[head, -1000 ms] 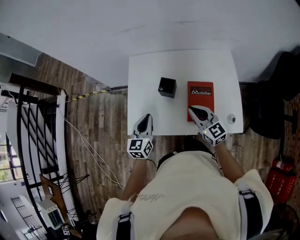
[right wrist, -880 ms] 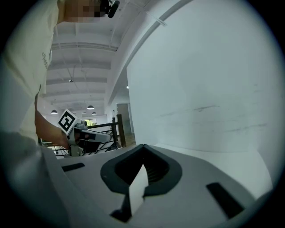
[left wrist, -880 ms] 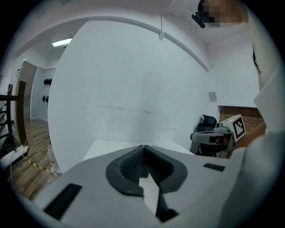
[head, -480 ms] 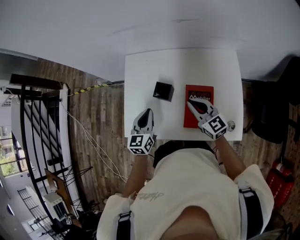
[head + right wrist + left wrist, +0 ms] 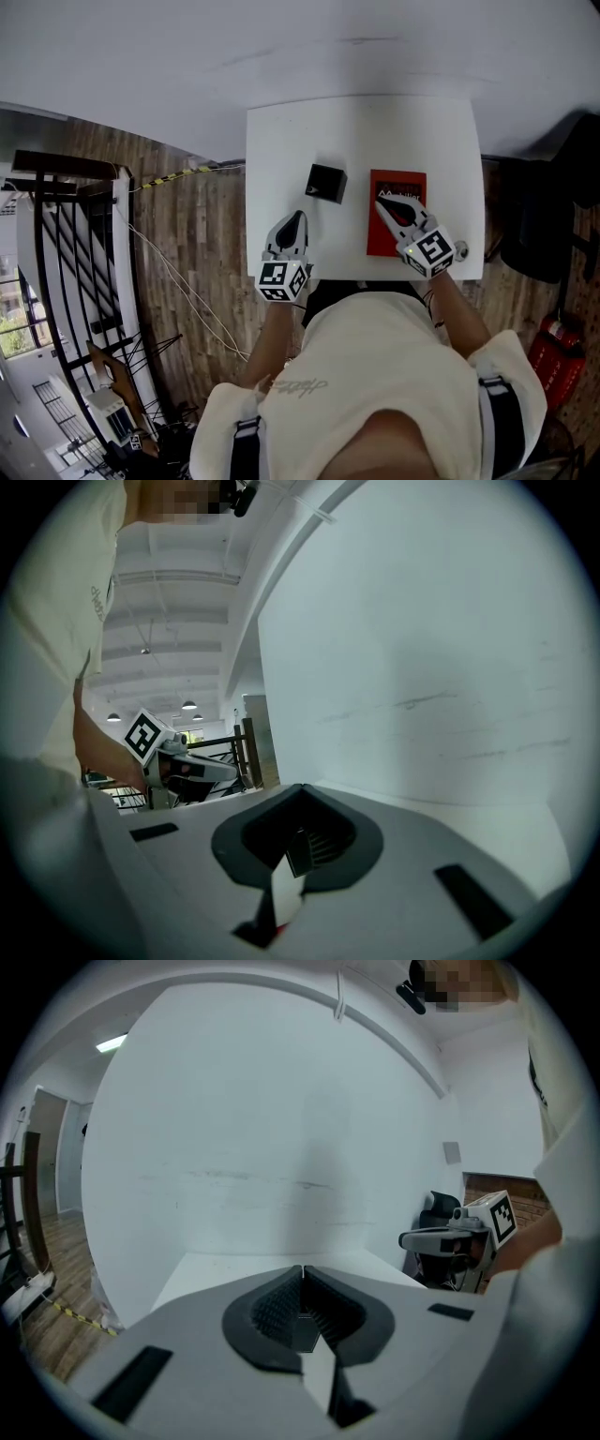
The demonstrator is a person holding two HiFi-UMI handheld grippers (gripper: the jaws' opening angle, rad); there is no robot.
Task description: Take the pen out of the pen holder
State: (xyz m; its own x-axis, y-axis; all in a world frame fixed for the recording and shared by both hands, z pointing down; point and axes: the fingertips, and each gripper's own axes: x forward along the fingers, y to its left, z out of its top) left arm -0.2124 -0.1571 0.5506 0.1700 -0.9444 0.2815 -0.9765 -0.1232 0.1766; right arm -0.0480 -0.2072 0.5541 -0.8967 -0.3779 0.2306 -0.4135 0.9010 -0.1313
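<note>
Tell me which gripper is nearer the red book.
Right. The right gripper reaches over the red book from its left edge; the left gripper is off the book's left side, by the black box.

Not much I can read from here. The red book (image 5: 380,236) carries a line of white print (image 5: 403,186) near its top edge, but the right gripper (image 5: 382,202) overlaps part of it and the letters are too small for me to make out. There's script print on the person's shirt (image 5: 298,386), which is illegible. The cubes on the left gripper (image 5: 292,221) and the right gripper show only black-and-white square markers, with no letters or digits.
</note>
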